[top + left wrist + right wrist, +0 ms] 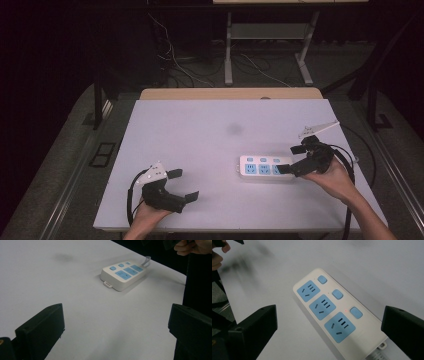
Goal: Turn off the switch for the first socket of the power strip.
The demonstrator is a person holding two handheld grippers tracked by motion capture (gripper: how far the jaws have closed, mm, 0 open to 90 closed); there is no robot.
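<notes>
Where the pale grey rectangular surface [210,150] meets its right half, a white plastic power strip with three light-blue sockets and three light-blue push buttons [264,168] lies flat, its long side running across the surface. In the right gripper view a small red light [346,310] glows beside the button nearest the cord end, and the grey cord [377,355] leaves the strip at the bottom edge. The right tongs [291,159], held in the person's right hand [334,176], hover over the strip's right end with jaws spread wide on either side of it, holding nothing. The left tongs [182,185], held in the left hand [147,212], sit low near the front left of the surface, well apart from the strip, jaws also wide apart and empty. A faint dark smudge [234,128] marks the surface behind the strip.
</notes>
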